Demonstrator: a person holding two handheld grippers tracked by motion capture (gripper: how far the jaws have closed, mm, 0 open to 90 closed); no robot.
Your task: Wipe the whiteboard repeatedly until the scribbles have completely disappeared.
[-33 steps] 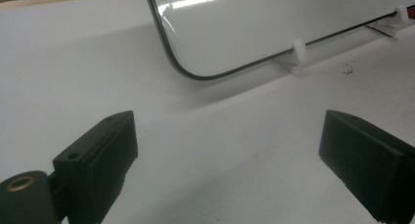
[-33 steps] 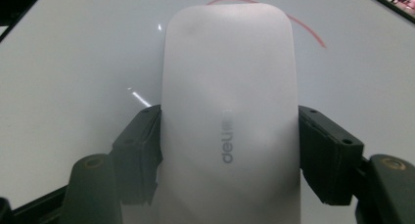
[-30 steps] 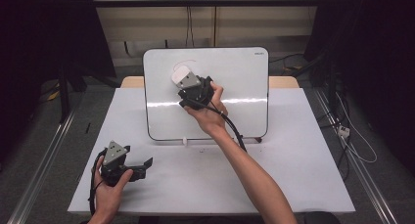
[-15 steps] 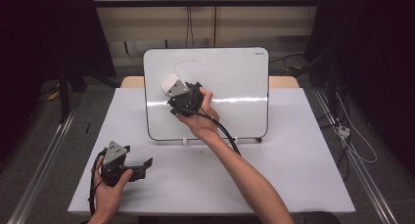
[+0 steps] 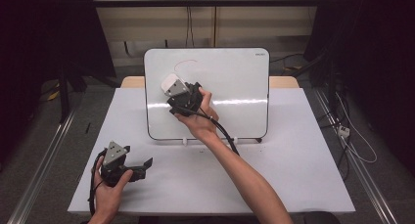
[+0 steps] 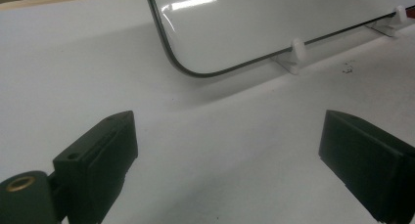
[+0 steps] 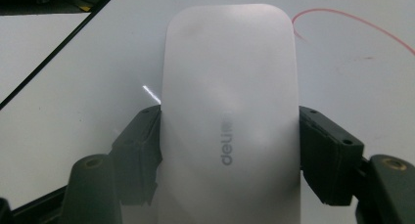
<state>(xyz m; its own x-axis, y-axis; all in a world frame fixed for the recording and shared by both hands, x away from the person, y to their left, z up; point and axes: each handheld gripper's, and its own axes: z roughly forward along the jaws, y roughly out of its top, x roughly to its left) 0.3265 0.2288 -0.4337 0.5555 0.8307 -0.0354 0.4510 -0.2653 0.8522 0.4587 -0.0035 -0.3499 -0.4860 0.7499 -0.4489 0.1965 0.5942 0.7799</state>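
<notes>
The whiteboard (image 5: 235, 87) stands upright on the table (image 5: 293, 175). The right gripper (image 5: 177, 89) clamps the eraser (image 7: 230, 116) against the board's left part, probably flat. Sweep up across the red line (image 7: 352, 19), pressing evenly. The left gripper (image 5: 139, 166) rests open.

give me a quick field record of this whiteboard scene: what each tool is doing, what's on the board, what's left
work in hand: wiping a whiteboard with an eraser
right tool: shut on the white eraser, held against the board's upper left part
left tool: open, nothing between its jaws, low over the table in front of the board
board: stands tilted on small white feet
marks left: a thin red line beside the eraser's tip
eraser: rounded white block, grey lettering on its back
</notes>
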